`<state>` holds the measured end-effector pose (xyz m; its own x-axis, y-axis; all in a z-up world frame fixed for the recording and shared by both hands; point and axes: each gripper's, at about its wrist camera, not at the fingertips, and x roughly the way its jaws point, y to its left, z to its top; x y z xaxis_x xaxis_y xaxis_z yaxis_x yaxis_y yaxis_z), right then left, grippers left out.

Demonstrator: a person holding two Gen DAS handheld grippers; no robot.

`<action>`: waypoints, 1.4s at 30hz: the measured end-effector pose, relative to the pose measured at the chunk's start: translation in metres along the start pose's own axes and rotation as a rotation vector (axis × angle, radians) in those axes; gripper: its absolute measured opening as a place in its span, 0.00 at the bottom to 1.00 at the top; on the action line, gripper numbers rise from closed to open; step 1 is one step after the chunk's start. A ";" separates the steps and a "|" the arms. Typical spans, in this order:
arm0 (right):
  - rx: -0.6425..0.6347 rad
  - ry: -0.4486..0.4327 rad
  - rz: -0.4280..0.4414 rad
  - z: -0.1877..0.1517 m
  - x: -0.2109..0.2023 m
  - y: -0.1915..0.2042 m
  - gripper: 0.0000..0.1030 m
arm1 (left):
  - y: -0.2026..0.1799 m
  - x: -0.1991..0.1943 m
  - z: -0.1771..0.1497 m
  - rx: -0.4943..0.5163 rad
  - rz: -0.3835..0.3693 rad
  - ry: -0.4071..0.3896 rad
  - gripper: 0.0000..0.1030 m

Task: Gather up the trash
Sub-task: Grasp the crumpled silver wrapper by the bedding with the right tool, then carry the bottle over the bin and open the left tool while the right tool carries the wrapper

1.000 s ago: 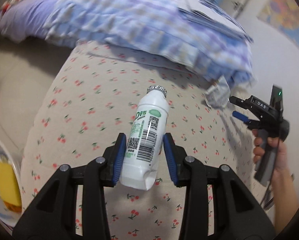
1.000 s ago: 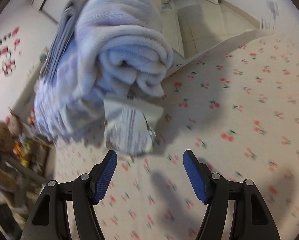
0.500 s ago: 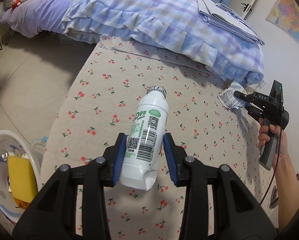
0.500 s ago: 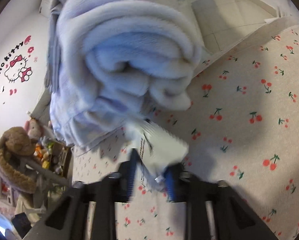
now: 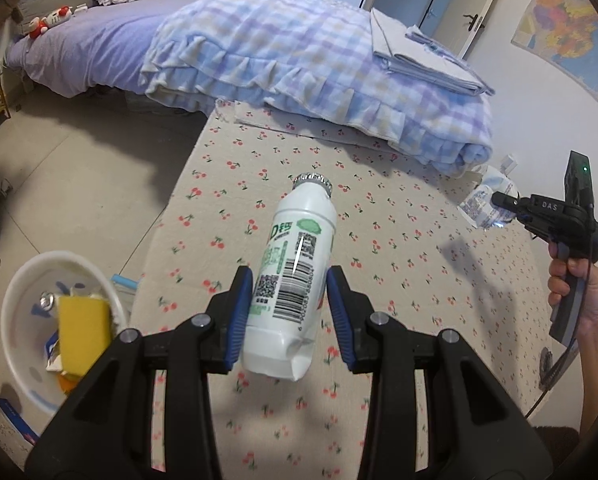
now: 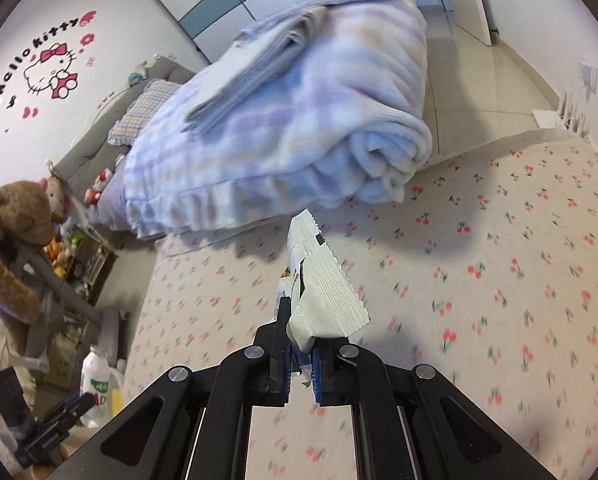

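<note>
- Cherry-print bed (image 5: pixel 379 248), bin (image 5: pixel 15 292) left on the floor.
- Your left hand-held gripper (image 5: pixel 289 300) clamps the bottle (image 5: pixel 293 276); carry it over the bin before releasing.
- Your right hand-held gripper (image 6: pixel 301 360) pinches the wrapper (image 6: pixel 323 292); hold firm, it's thin.

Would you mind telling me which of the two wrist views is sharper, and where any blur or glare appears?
The left wrist view is sharper: the barcode on the white plastic bottle in the left gripper reads crisply, with one thin glare streak. In the right wrist view the folded blue checked blanket and cherry-print sheet smear, while the white crinkled wrapper in the right gripper stays sharp. Both bend at the edges.
</note>
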<state>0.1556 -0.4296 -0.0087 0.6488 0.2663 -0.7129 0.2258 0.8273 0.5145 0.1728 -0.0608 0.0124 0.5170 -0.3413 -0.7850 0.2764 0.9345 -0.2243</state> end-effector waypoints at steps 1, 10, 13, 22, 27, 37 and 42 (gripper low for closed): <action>-0.006 0.006 0.001 -0.006 -0.006 0.005 0.08 | 0.002 -0.004 -0.003 -0.004 -0.002 0.000 0.39; -0.092 0.047 -0.017 -0.068 -0.044 0.042 0.08 | 0.015 -0.036 -0.024 -0.002 0.008 -0.019 0.39; -0.123 0.067 -0.024 -0.092 -0.042 0.057 0.08 | 0.022 -0.044 -0.030 0.006 0.019 -0.022 0.39; -0.198 0.093 0.023 -0.119 -0.031 0.101 0.08 | 0.066 -0.058 -0.042 -0.040 0.063 -0.025 0.39; -0.287 0.110 0.060 -0.130 -0.018 0.143 0.08 | 0.107 -0.062 -0.046 -0.112 0.113 -0.028 0.39; -0.386 0.185 0.159 -0.152 0.026 0.217 0.08 | 0.166 -0.060 -0.055 -0.227 0.208 -0.012 0.39; -0.413 0.228 0.216 -0.166 0.048 0.253 0.08 | 0.183 -0.056 -0.055 -0.257 0.271 0.007 0.56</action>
<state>0.1232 -0.1251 0.0078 0.4639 0.5155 -0.7205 -0.2312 0.8556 0.4632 0.1502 0.1352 -0.0166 0.5379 -0.0783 -0.8394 -0.0826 0.9860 -0.1449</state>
